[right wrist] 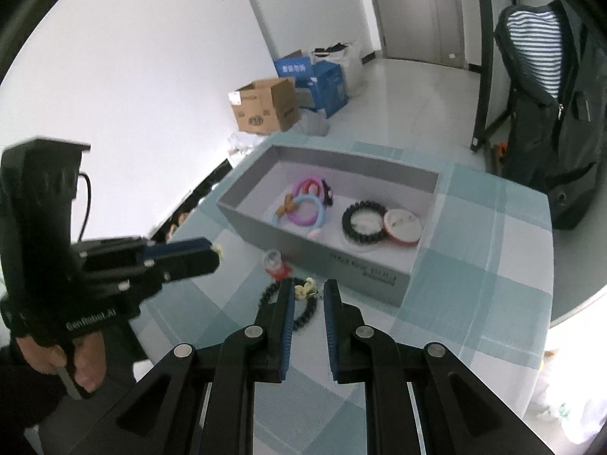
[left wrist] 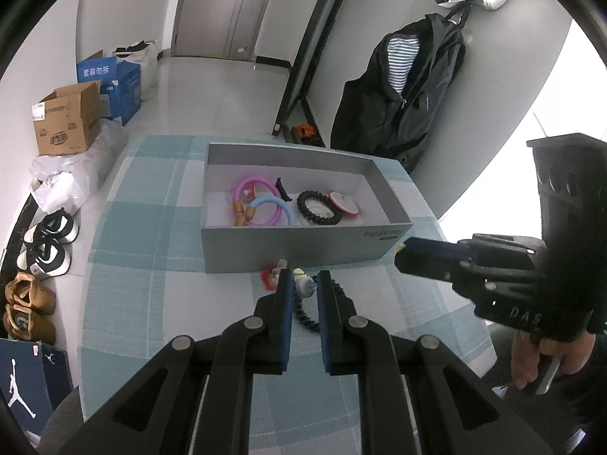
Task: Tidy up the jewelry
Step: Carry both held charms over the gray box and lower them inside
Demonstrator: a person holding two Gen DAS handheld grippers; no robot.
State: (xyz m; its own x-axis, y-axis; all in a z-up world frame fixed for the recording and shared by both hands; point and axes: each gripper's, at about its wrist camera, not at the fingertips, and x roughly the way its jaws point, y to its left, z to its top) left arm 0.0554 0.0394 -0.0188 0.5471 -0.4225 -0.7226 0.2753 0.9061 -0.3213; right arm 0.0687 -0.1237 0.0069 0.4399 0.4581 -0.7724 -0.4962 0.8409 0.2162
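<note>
**Jewelry half sorted: most pieces boxed, three left on the table**

Jewelry is split between two places. Inside the grey open box (left wrist: 296,246) lie a pink ring bracelet (left wrist: 252,184), a blue ring bracelet (left wrist: 273,204) with brown beads, a black beaded bracelet (left wrist: 318,208) and a round red-rimmed piece (left wrist: 343,203). I judge that part done.

Outside it, on the checked table (left wrist: 151,227) just in front of the box's near wall, three things wait: a loose black bead string (right wrist: 303,314), a small pale flower charm (right wrist: 305,288) touching it, and a red ornament (right wrist: 275,263) just beside them. These look like what remains, so I would put the task past halfway.

My left tongs (left wrist: 305,276) are closed to their narrowest and hold nothing; they hang over the flower charm and the bead string. My right tongs (right wrist: 309,284) are drawn narrow too, above the same cluster. Seen from the side, a pale speck shows at their tip, and I cannot tell whether it is a gripped piece or part of the tongs.

Writing: the body of my left tongs reads "GenRobot.AI", and the right one shows "DAS". The box's front wall carries a printed label, too small and turned to read. On the floor, a blue carton (left wrist: 114,87) bears white Chinese characters I cannot read with certainty, a brown carton (left wrist: 68,121) has illegible print, and a dark blue shoebox (left wrist: 26,386) shows the Jumpman figure.
</note>
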